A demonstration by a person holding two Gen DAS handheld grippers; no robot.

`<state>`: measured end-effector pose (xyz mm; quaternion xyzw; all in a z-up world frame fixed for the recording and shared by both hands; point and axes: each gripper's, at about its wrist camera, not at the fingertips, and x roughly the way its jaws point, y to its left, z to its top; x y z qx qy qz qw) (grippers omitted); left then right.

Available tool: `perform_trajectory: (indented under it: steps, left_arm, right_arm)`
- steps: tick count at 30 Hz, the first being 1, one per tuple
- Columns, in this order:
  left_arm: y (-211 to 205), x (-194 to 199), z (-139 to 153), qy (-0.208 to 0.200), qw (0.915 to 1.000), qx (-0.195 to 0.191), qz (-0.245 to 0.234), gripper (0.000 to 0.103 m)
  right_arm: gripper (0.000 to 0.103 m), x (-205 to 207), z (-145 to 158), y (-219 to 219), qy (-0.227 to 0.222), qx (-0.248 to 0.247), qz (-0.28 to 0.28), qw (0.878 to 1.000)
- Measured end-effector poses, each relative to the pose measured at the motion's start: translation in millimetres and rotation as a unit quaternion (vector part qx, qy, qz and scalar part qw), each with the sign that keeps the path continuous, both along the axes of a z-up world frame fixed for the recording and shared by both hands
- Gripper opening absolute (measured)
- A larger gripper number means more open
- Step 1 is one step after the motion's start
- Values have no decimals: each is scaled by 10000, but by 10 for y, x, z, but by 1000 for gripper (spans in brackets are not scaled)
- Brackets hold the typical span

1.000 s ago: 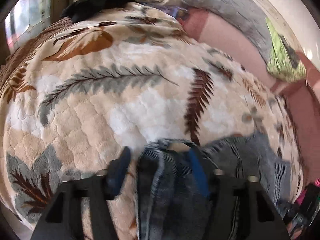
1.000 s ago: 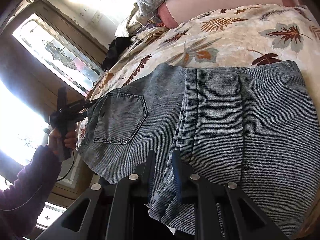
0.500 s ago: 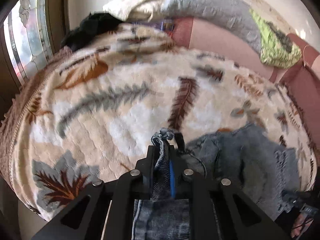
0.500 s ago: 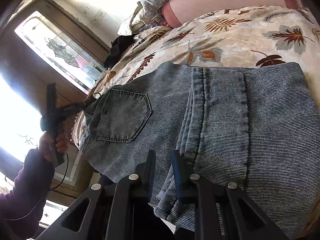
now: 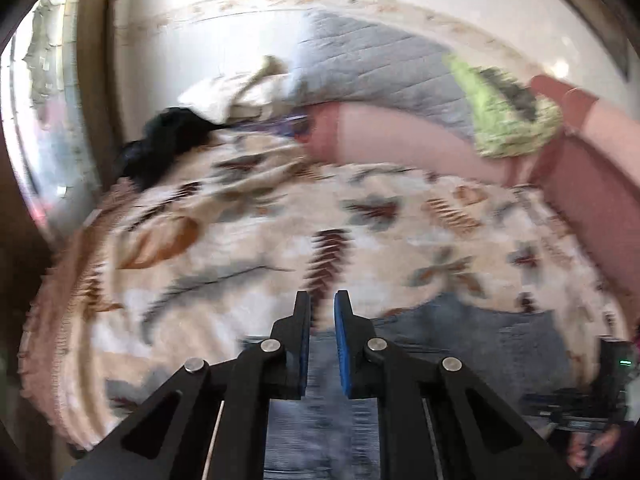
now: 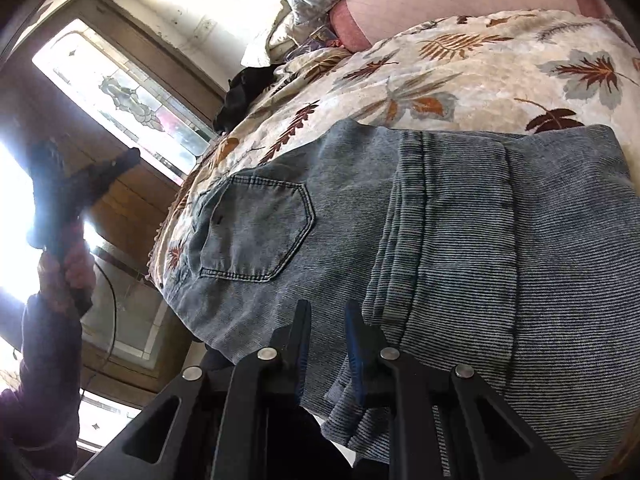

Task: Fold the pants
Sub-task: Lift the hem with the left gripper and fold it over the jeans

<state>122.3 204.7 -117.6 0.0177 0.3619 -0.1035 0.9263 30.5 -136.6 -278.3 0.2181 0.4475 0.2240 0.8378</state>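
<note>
Two narrow sets of jaws: the right gripper (image 6: pixel 327 312) pinches the folded denim pants (image 6: pixel 460 240) lying on the bed's leaf-print blanket (image 6: pixel 480 64). The left gripper (image 5: pixel 322 300) is closed. A leaded window (image 6: pixel 132 96) stands beside the bed.

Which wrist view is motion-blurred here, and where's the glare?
Left wrist view: bedspread and jeans smeared by motion, only the left gripper sharp. Right wrist view: crisp denim, but the window blows out to white, leaving the other gripper in backlit silhouette.
</note>
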Motion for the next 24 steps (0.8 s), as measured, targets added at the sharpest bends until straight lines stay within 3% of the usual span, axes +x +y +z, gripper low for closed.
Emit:
perform_trajectory:
  steps: [2,4,5,8,10,14,15,19,22,24]
  left_arm:
    - [198,84,-132,289,9988,-14,383,15]
    - [520,67,-354,762,9926,-400,853,41]
    - [670,-6,-468,956,9875,-675,1056,47]
    - [996,-491,-856,1395,9680,-1552,1395,53]
    - [1081,-856,-1093,1621,9508,-2081,1624,67]
    - [995,-1396,-1460,1894,9158,-2925,1997,69]
    - [942,-1444,-1496,1920,9114,-3052,1985,69]
    - [630,-1323,-1550,1820,9064,-3356,1810,69]
    - [523,-1101,-1561,1736,9081,-3397,1726,69]
    - [529,-984,-1573,1633,9022,-3595,1738,69]
  right_arm:
    - [20,-6,-4,11,9,-19,14,10000]
    - [20,-3,-7,7,18,-13,-17,10000]
    - [20,3,-12,-7,35,15,-43,10000]
    - [20,23,-31,-41,87,116,-68,9999]
    - [20,39,-44,-25,113,130,-25,9998]
    - [20,77,-74,63,169,101,124,9997]
    - [20,82,-76,88,168,84,152,9997]
    - [20,76,-64,151,141,42,228,9996]
    - [20,27,-44,159,71,-63,214,9997]
    - [20,-4,-34,121,52,-79,154,9998]
